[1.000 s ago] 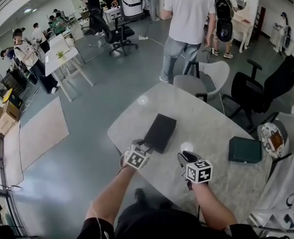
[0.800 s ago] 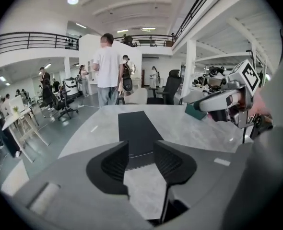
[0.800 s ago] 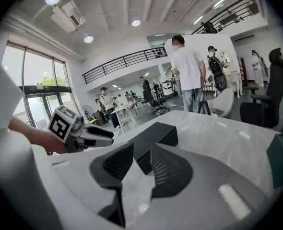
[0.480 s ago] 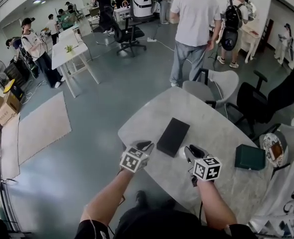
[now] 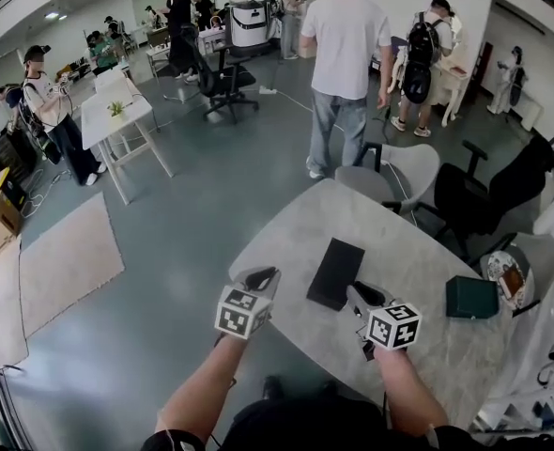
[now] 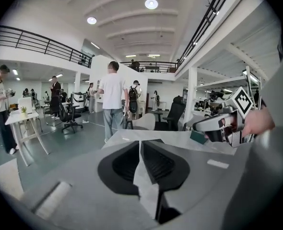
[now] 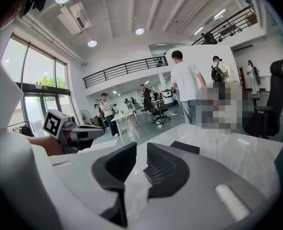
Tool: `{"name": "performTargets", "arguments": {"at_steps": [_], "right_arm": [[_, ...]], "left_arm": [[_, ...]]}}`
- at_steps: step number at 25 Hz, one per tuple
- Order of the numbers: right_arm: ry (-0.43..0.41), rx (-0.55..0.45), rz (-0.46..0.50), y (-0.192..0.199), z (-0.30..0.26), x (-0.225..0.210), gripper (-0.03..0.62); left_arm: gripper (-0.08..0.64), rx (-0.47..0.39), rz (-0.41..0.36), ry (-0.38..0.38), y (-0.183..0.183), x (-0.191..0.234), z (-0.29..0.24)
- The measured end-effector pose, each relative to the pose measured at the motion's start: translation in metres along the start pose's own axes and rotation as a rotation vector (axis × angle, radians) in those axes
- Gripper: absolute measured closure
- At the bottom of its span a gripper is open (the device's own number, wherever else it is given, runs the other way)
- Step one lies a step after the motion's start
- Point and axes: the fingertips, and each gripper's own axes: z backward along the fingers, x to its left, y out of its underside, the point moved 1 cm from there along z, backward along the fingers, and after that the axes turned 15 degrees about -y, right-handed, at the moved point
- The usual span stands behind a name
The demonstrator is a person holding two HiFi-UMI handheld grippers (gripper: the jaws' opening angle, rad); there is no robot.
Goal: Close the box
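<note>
We hold both grippers raised in front of us, forearms stretched out side by side, each tool tipped a little downward toward the table [image 5: 418,242]. The left gripper [image 5: 263,276] hangs at the table's near-left rim. Its jaws have just been closing and sit all but pressed together, with nothing between them. The right gripper [image 5: 361,295] hovers over the tabletop. Its jaws have just been closing too, but a clear gap shows between them, and it is empty.

Just beyond and between the two tools we see the box [image 5: 335,272], lying on the pale marble top and touching neither of them. It is black, flat and rectangular, its lid lies flat, and its long side runs away from us.

Bare marble surrounds the box on every side. Well apart to the right, a green case [image 5: 471,297] sits near the right rim. Past the far rim a grey chair [image 5: 399,172] and a black office chair [image 5: 502,191] stand close to the table. A person in a white shirt [image 5: 345,45] stands beyond them. Grey floor spreads out to our left.
</note>
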Motion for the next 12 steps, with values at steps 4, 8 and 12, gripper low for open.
{"name": "performTargets", "arguments": {"at_steps": [4, 8, 12], "right_arm": [[0.0, -0.01, 0.048, -0.007, -0.009, 0.018, 0.523], [-0.008, -0.065, 0.058, -0.015, -0.009, 0.03, 0.572], [-0.032, -0.111, 0.096, -0.037, -0.008, 0.034, 0.589]], "left_arm": [[0.522, -0.044, -0.01, 0.008, -0.01, 0.016, 0.009], [0.522, -0.069, -0.004, 0.007, -0.019, 0.026, 0.018], [0.522, -0.094, 0.04, -0.011, -0.034, 0.031, 0.021]]}}
